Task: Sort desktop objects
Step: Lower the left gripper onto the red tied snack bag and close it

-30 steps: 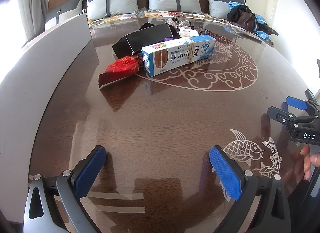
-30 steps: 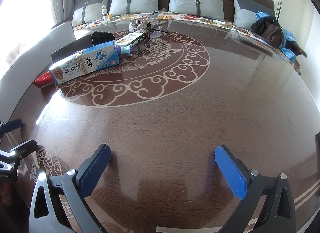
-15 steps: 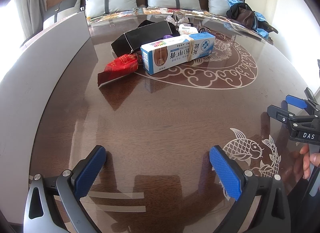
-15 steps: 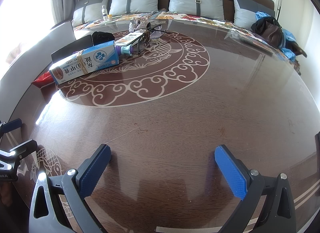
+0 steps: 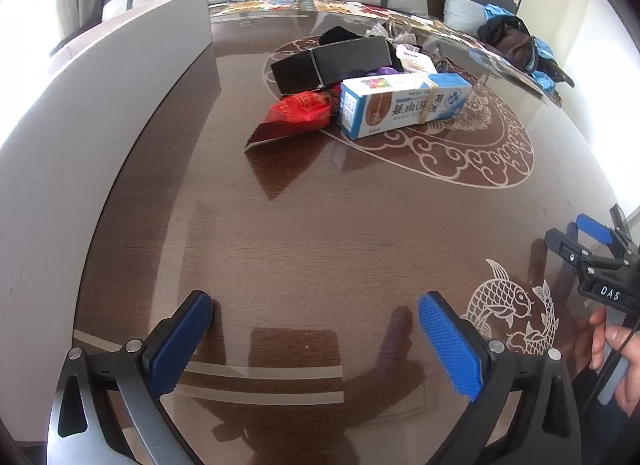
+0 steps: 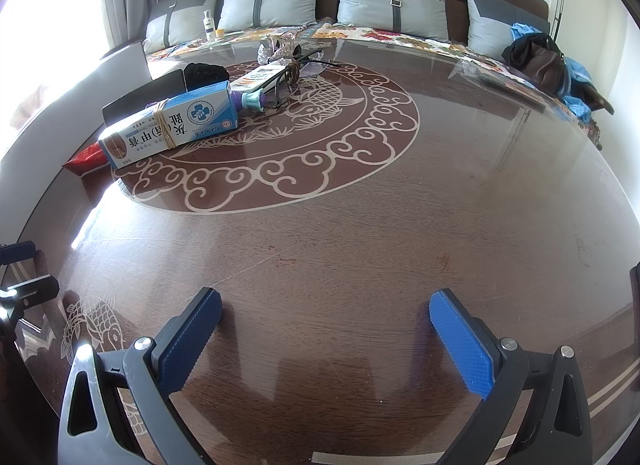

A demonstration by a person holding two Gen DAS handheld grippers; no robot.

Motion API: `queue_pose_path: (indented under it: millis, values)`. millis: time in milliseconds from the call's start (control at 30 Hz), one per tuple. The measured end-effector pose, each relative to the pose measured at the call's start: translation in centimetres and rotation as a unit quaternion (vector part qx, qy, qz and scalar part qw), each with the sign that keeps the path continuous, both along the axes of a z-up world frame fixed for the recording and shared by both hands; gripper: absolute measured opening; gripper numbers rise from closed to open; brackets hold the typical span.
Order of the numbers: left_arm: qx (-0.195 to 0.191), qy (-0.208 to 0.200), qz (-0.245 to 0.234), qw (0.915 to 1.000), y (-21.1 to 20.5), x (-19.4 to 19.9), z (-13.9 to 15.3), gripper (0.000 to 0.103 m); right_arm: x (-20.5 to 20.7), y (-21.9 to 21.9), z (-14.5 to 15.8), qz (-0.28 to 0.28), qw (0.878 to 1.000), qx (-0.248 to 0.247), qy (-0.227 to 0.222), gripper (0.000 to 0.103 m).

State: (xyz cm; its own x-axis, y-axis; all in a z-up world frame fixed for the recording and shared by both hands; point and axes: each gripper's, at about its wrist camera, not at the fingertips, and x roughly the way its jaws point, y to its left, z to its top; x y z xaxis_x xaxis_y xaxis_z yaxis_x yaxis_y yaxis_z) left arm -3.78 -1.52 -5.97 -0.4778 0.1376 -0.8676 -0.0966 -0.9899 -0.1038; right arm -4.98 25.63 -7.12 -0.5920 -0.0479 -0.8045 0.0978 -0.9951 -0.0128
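Both tools are spread wide with nothing in them, hovering low over the near edge of the tabletop point(image 6: 400, 225). The left tool point(image 5: 316, 329) points up the left side toward the pile, and the right tool point(image 6: 326, 329) sits just beside it, aimed at the bare middle.

The stuff to sort is all bunched together at the far left of the round pattern: a blue-and-white box point(image 5: 404, 107) with a rubber band around it, a red packet point(image 5: 300, 111) touching its left end, and a black case point(image 5: 332, 63) behind both. More small bits lie further back, including a purple thing with a teal end point(image 6: 250, 99) poking out past the box, but they're too tangled to name.

My guess is nothing's been sorted yet. The red packet looks like the easiest first grab, since it's nearest and not pinned under anything.
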Motion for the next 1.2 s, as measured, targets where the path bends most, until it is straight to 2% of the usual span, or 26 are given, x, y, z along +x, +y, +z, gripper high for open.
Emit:
queue_pose_path:
  millis: [67, 200, 300, 333, 467, 533, 667, 767, 833, 933, 1000, 1067, 1133, 1200]
  values:
    - [0.012, 0.002, 0.019, 0.9997, -1.3, -0.3, 0.1, 0.103, 0.0, 0.0, 0.0, 0.000, 1.000, 0.000, 0.000, 0.103]
    - [0.009, 0.002, 0.031, 0.9995, -2.3, -1.0, -0.1, 0.103, 0.0, 0.0, 0.0, 0.000, 1.000, 0.000, 0.000, 0.103]
    - [-0.014, -0.004, 0.015, 0.9998, -2.2, -2.4, -0.1, 0.103, 0.0, 0.0, 0.0, 0.000, 1.000, 0.000, 0.000, 0.103]
    - [-0.021, -0.004, 0.020, 0.9996, -2.5, -2.9, -0.1, 0.103, 0.0, 0.0, 0.0, 0.000, 1.000, 0.000, 0.000, 0.103]
    - [-0.003, 0.002, 0.048, 0.9989, -4.0, -5.4, 0.4, 0.103, 0.0, 0.0, 0.0, 0.000, 1.000, 0.000, 0.000, 0.103]
    - [-0.023, 0.003, 0.065, 0.9976, -4.2, -7.0, 0.4, 0.103, 0.0, 0.0, 0.0, 0.000, 1.000, 0.000, 0.000, 0.103]
    - [-0.035, -0.001, 0.066, 0.9972, -2.9, -9.8, 0.0, 0.103, 0.0, 0.0, 0.0, 0.000, 1.000, 0.000, 0.000, 0.103]
    - [-0.067, 0.001, 0.080, 0.9946, -1.1, -11.6, -0.3, 0.103, 0.0, 0.0, 0.0, 0.000, 1.000, 0.000, 0.000, 0.103]
    - [-0.064, 0.002, 0.086, 0.9942, -0.1, -12.7, -0.3, 0.103, 0.0, 0.0, 0.0, 0.000, 1.000, 0.000, 0.000, 0.103]
    - [-0.047, 0.012, 0.050, 0.9976, 2.2, -13.5, -0.2, 0.103, 0.0, 0.0, 0.0, 0.000, 1.000, 0.000, 0.000, 0.103]
    - [-0.043, 0.010, -0.011, 0.9990, 4.3, -13.4, -0.1, 0.103, 0.1, 0.0, 0.0, 0.001, 1.000, -0.001, 0.000, 0.103]
    - [-0.050, 0.014, -0.068, 0.9964, 6.2, -12.7, 0.1, 0.103, 0.1, -0.1, 0.0, 0.000, 1.000, -0.001, 0.000, 0.103]
    - [-0.084, 0.029, -0.083, 0.9927, 7.1, -12.3, 0.5, 0.103, 0.1, -0.1, 0.0, 0.000, 1.000, -0.001, 0.000, 0.103]
    - [-0.089, 0.037, -0.076, 0.9925, 6.7, -12.3, 1.1, 0.103, 0.1, -0.1, 0.0, 0.000, 1.000, -0.001, 0.000, 0.103]
